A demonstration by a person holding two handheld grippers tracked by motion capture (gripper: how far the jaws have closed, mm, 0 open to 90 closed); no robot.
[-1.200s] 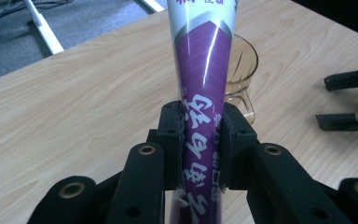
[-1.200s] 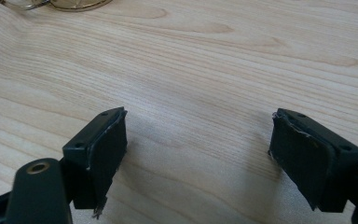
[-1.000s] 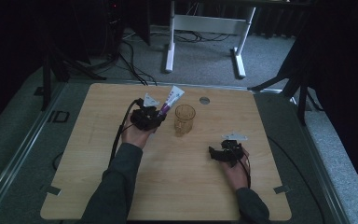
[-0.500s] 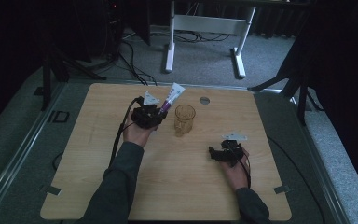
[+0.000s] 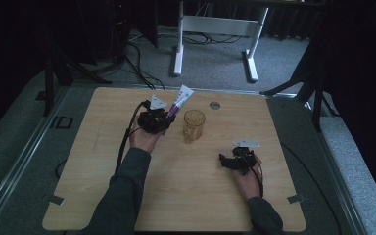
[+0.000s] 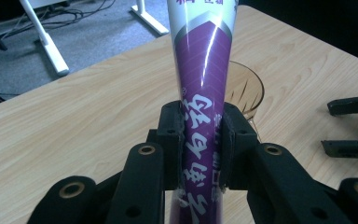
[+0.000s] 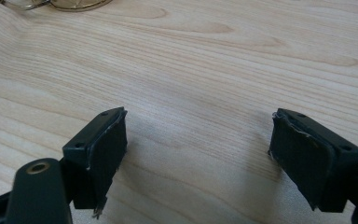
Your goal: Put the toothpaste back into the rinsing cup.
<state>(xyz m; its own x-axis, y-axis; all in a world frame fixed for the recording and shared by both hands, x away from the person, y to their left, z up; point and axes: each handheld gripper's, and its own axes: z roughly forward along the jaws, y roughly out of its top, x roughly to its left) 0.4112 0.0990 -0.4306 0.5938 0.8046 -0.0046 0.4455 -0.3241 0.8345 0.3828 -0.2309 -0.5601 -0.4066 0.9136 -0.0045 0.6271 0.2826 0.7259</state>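
Observation:
My left gripper (image 5: 164, 119) (image 6: 200, 142) is shut on a purple and white tube (image 6: 204, 93) (image 5: 177, 102), which points up and away from the jaws. An amber glass cup (image 5: 194, 125) (image 6: 244, 88) stands on the wooden table just to the right of that gripper. My right gripper (image 5: 226, 160) (image 7: 198, 156) rests low over the table at the front right, jaws wide apart with bare wood between them. The cup's base (image 7: 56, 3) shows at the top left of the right gripper view.
A wooden table (image 5: 103, 161) with a round grommet (image 5: 215, 105) near its far edge. A white desk frame (image 5: 215, 34) and cables lie on the grey floor behind it. The right gripper's jaws (image 6: 349, 126) show far off in the left gripper view.

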